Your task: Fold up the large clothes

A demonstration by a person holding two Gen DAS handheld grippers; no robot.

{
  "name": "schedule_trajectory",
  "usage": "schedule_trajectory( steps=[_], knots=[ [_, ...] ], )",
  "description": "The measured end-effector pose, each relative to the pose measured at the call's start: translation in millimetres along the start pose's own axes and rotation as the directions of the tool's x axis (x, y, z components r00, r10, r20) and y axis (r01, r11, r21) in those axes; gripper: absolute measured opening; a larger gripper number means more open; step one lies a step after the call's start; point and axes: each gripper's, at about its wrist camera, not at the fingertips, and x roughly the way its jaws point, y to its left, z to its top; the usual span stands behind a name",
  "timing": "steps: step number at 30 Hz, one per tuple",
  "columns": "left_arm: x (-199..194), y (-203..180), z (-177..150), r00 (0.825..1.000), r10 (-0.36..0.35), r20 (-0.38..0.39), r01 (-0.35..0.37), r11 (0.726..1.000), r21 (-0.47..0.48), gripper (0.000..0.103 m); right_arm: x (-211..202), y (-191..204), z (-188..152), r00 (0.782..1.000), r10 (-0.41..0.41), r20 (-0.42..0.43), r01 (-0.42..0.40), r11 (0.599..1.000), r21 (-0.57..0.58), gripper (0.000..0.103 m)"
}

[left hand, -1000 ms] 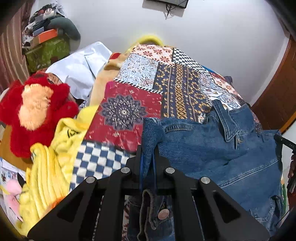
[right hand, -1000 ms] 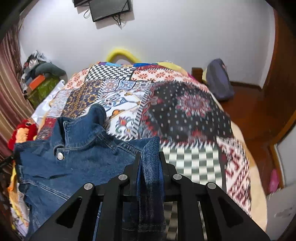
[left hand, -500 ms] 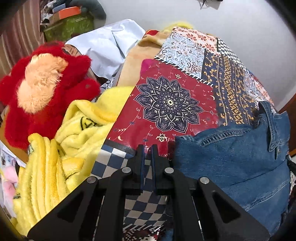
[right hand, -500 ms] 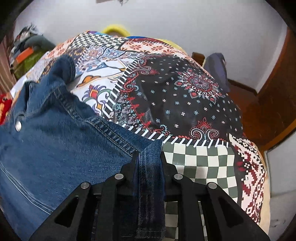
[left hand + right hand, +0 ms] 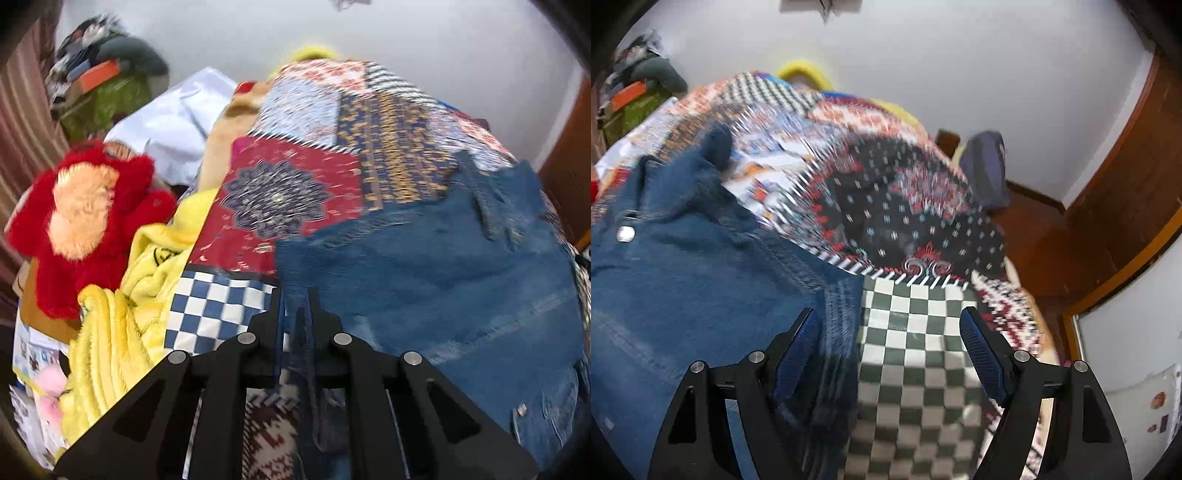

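Denim jacket, motion-blurred, partly cropped

1. The bed carries a patchwork cover of red, navy, black and checkered panels.
2. A denim jacket lies spread on the cover, collar toward the wall.
3. Left of the jacket, at the bed's edge, lie a yellow blanket and a red plush toy.
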Motion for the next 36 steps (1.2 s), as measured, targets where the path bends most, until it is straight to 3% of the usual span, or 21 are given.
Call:
schedule_trajectory(
  steps=[4, 10, 13, 15, 18, 21, 27, 36],
  knots=[
    [-35.7, -19.2, -1.0, 0.999, -0.018, 0.047, 0.015, 0.998, 0.054, 0.016, -60.1, -0.4, -0.2, 0.995, 0.056, 0.08, -0.055, 0.998, -0.016, 0.077],
    [-107.8, -46.4, -10.2, 0.984, -0.068, 0.163, 0.053, 0.994, 0.098, 0.042, -150.5, 0.5, -10.8, 0.971, 0.173, 0.166, -0.176, 0.984, 0.007, 0.08],
    [-146.9, -58.3, -23.9, 0.972, -0.082, 0.222, 0.055, 0.99, 0.126, 0.063, -184.5, 2.8, -22.9, 0.954, 0.237, 0.183, -0.245, 0.969, 0.019, 0.083],
    [-165.2, -63.3, -35.9, 0.966, -0.091, 0.242, 0.059, 0.989, 0.136, 0.087, -204.7, 5.1, -34.3, 0.944, 0.267, 0.195, -0.276, 0.961, 0.022, 0.086],
    [-186.6, -70.9, -58.9, 0.961, -0.077, 0.265, 0.034, 0.986, 0.164, 0.094, -227.7, 7.7, -54.3, 0.935, 0.288, 0.206, -0.302, 0.953, 0.038, 0.093],
    [-199.5, -75.4, -82.1, 0.963, -0.064, 0.263, 0.016, 0.983, 0.18, 0.101, -241.3, 11.0, -78.4, 0.93, 0.312, 0.196, -0.328, 0.943, 0.055, 0.094],
    [-210.9, -79.4, -138.9, 0.974, -0.071, 0.213, 0.033, 0.984, 0.175, 0.101, -253.6, 6.9, -131.8, 0.929, 0.34, 0.145, -0.359, 0.923, 0.135, 0.094],
    [-180.7, -40.8, -206.3, 0.992, -0.124, 0.014, 0.124, 0.992, -0.013, 0.101, -240.4, -10.1, -209.0, 0.914, 0.404, 0.02, -0.394, 0.877, 0.273, 0.094]
  ],
)
